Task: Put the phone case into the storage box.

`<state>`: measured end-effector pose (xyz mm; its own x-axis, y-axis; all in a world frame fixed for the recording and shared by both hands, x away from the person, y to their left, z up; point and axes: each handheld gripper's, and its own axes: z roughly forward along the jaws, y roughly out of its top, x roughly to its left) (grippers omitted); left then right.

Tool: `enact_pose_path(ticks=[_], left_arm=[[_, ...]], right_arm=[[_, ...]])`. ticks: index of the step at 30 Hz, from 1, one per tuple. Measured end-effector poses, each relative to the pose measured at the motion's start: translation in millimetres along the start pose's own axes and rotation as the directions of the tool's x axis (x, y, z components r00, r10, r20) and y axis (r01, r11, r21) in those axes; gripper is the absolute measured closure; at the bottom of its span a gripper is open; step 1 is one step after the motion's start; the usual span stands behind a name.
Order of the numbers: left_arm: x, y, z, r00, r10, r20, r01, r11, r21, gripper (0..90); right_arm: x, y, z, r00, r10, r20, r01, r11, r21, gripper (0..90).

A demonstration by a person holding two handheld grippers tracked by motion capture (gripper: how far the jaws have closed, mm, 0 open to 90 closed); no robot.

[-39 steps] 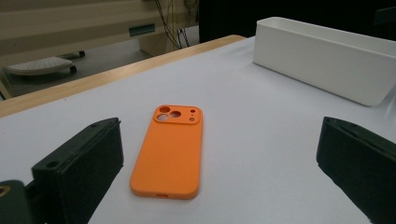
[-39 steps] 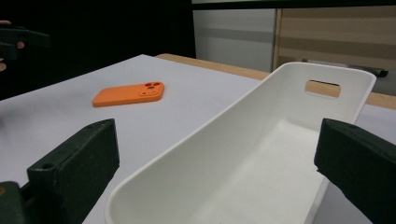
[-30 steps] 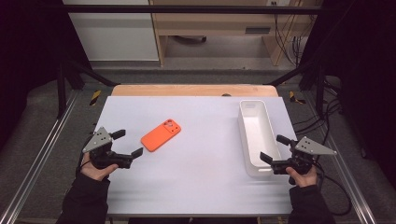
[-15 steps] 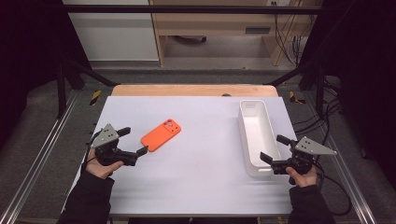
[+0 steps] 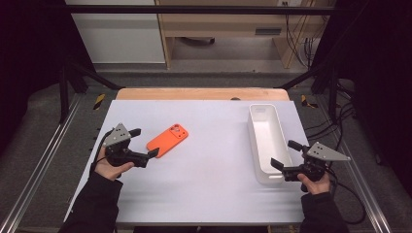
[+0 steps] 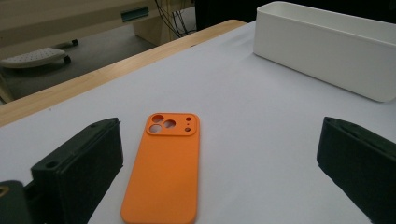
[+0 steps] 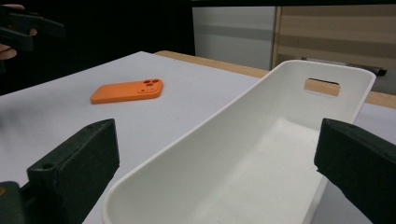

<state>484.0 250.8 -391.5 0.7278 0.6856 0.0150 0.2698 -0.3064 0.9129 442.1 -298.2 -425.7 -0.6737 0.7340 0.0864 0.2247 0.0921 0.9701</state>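
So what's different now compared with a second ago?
The left tool moved forward and inward, up to the near end of the orange case, jaws open, nothing grasped yet. The case, the white bin and the right tool stayed where they were.

Bright, even tabletop light, dark surroundings, slightly soft focus
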Motion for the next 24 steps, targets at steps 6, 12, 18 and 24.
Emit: enact_pose_path(ticks=[6,12,18,24], left_arm=[[3.4,5.1,10.8,1.0,0.005,0.003,-0.005,0.9996,0.027,0.0],[7.5,9.3,21.0,1.0,0.005,0.004,-0.005,0.9988,0.048,0.0],[12.9,12.3,30.7,1.0,0.005,0.001,-0.005,0.9972,0.074,0.0],[16.7,12.4,41.1,1.0,0.005,0.001,-0.006,0.9946,0.104,0.0]], right_arm=[[0.5,-0.1,0.4,1.0,0.001,0.001,-0.001,1.0,0.005,0.5],[0.8,-0.3,0.7,1.0,0.002,-0.001,-0.002,1.0,0.008,0.5],[0.8,-0.5,1.2,1.0,0.0,0.0,0.0,1.0,0.01,0.5],[1.1,-0.9,2.1,1.0,-0.003,-0.003,0.003,1.0,0.013,0.5]])
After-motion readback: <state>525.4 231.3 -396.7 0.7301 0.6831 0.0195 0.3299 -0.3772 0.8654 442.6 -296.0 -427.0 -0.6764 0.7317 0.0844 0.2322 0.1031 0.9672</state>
